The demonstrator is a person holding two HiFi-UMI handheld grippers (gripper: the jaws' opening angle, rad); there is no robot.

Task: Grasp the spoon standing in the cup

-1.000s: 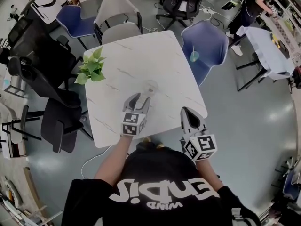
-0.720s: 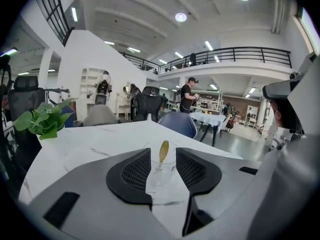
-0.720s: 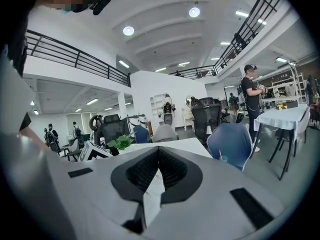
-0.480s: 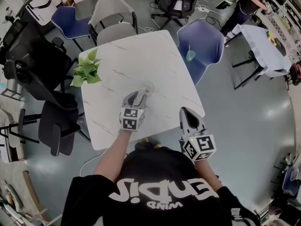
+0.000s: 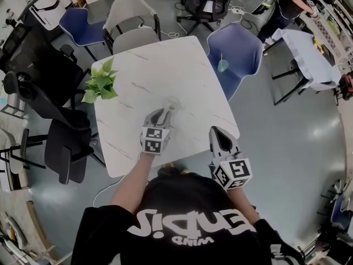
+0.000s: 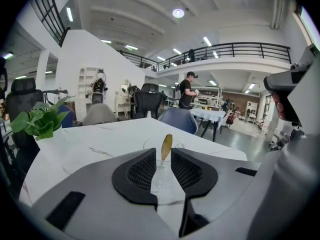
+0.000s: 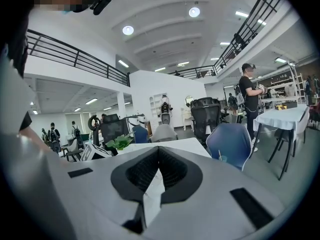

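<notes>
A clear glass cup (image 5: 175, 102) stands on the white marble table (image 5: 154, 65), and a yellowish spoon (image 6: 166, 145) stands upright in it. My left gripper (image 5: 164, 114) reaches the cup from the near side. In the left gripper view the spoon's upper end rises between the two pads (image 6: 140, 170). The jaws of my left gripper (image 6: 163, 158) are closing, with a small gap still showing on each side of the spoon. My right gripper (image 5: 216, 131) hovers at the table's near right edge, and in its own view my right gripper (image 7: 158, 151) is shut on nothing.
A green potted plant (image 5: 99, 83) sits at the table's left edge. Chairs ring the table: a blue one (image 5: 238, 48) at the far right with a small teal cup (image 5: 222, 65) on it, grey ones (image 5: 134, 21) behind, black ones to the left. A person works at a far table.
The left gripper has edged forward to the cup and its jaws have narrowed around the spoon. The right gripper has barely moved.
</notes>
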